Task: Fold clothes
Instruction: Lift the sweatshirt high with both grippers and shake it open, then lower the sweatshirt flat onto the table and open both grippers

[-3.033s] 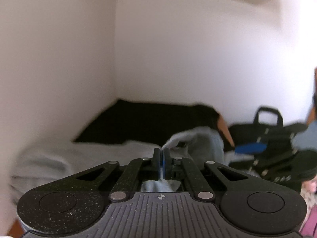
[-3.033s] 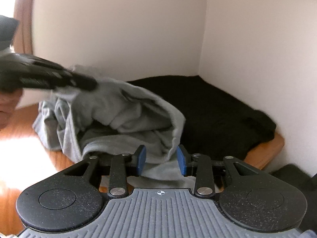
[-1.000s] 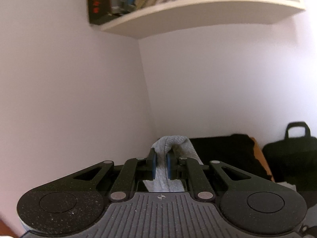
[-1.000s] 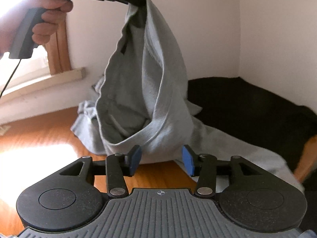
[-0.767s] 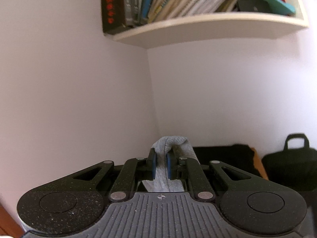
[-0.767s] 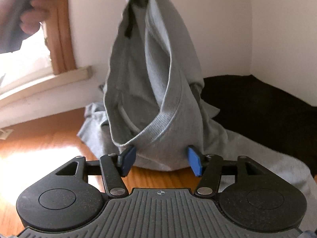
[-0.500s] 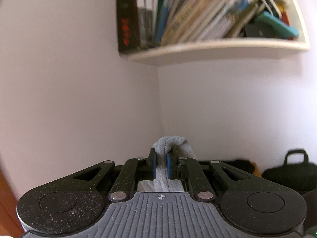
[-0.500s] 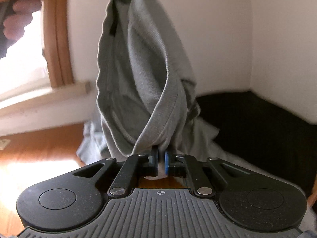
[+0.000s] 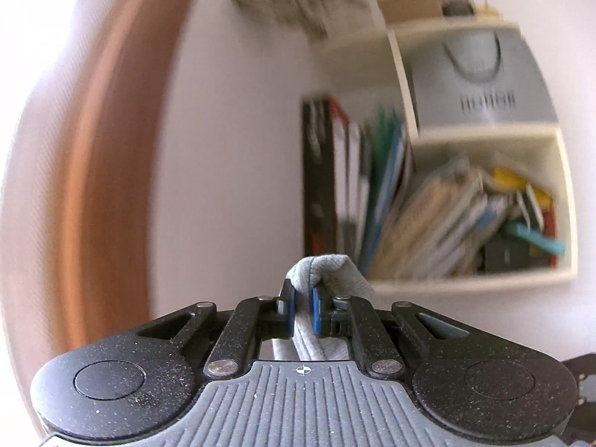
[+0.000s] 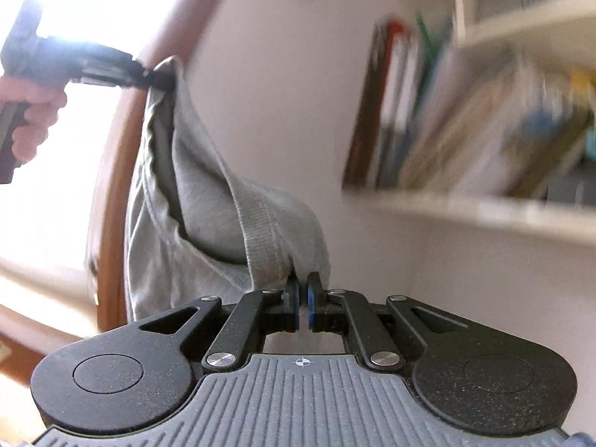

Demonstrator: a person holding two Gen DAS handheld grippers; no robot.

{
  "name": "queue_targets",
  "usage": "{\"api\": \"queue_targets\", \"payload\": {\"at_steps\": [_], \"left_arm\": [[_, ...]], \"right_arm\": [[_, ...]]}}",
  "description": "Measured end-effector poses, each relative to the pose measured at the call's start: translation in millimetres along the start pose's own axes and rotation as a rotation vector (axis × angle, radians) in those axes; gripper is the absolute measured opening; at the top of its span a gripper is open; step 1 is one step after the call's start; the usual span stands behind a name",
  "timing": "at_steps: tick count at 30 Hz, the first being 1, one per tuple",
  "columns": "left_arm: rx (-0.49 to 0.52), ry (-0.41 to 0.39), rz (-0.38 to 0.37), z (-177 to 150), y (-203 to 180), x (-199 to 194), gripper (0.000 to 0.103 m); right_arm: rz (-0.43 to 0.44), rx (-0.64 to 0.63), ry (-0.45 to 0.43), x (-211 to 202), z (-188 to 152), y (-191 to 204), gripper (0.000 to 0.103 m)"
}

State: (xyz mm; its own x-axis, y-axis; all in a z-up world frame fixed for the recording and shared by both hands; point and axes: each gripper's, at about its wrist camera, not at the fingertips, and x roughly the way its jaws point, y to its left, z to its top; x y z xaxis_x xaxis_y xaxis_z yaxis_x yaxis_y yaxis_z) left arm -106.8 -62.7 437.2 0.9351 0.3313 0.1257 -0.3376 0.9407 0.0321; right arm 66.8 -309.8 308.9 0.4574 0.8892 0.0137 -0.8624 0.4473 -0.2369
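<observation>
**Grey garment off the table, pinched at two points**

Now lifted clear and strung between both tools: grey knit garment (image 10: 208,201), hanging beside the bookshelf (image 10: 476,201) instead of lying heaped on the wooden table below. A second back, only the upper end raised, with the lower folds resting on the wood next to a black garment; neither surface in sight any more, both views now level with the bookshelf and its leaning books (image 9: 439,231).

Right gripper (image 10: 302,300): gaping around the ribbed hem a second back, since snapped together, now clenched on that hem, cloth bunching just above the blue pads. Left gripper (image 9: 302,309): clamped on a thick roll of the same knit, as in every earlier view, a fold bulging over the pad tips. From the right wrist view, left tool up and to the left of the bookshelf, gripped by a hand (image 10: 35,123), fabric sagging from it down toward the right tool.

Heavy blur on the bookshelf and window frame (image 9: 108,171) in both views, reading as quick travel.

Likely meaning for the task: second grasp secured, garment ready for shaking out or spreading between the two holds before any fold. Still twisted and bunched in the middle, so probably some pulling apart needed first. Risk of the thin hem slipping out of the right pinch under a hard tug
</observation>
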Motion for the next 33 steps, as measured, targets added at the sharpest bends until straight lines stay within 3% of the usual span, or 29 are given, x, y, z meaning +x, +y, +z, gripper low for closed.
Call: {"api": "queue_targets", "payload": {"at_steps": [11,15,17,20,23,27,30,33], "left_arm": [[0.035,-0.224,0.11,152.6,18.2,-148.4,0.01],[0.093,-0.273,0.151,192.6,3.0,-186.3,0.01],[0.108,-0.257,0.165,196.0,-2.0,-191.5,0.01],[0.116,-0.203,0.173,177.8,-0.9,-185.0,0.01],[0.109,-0.091,0.181,130.8,9.6,-156.2,0.01],[0.099,0.11,0.193,39.3,28.0,-105.6,0.01],[0.068,0.276,0.2,-46.9,45.2,-63.8,0.01],[-0.006,0.477,0.186,-145.4,60.1,-22.8,0.012]], "right_arm": [[-0.028,-0.178,-0.3,-107.7,168.8,37.5,0.002],[-0.03,-0.185,-0.364,-138.7,199.0,40.2,0.002],[-0.029,-0.188,-0.369,-144.5,203.2,42.4,0.002],[-0.009,-0.175,-0.334,-135.4,191.1,44.4,0.002],[0.019,-0.163,-0.242,-109.6,152.1,51.3,0.002],[0.058,-0.146,-0.074,-58.4,81.2,61.9,0.002],[0.075,-0.138,0.068,-9.2,14.8,72.7,0.002],[0.072,-0.062,0.287,47.0,-62.9,80.8,0.005]]}}
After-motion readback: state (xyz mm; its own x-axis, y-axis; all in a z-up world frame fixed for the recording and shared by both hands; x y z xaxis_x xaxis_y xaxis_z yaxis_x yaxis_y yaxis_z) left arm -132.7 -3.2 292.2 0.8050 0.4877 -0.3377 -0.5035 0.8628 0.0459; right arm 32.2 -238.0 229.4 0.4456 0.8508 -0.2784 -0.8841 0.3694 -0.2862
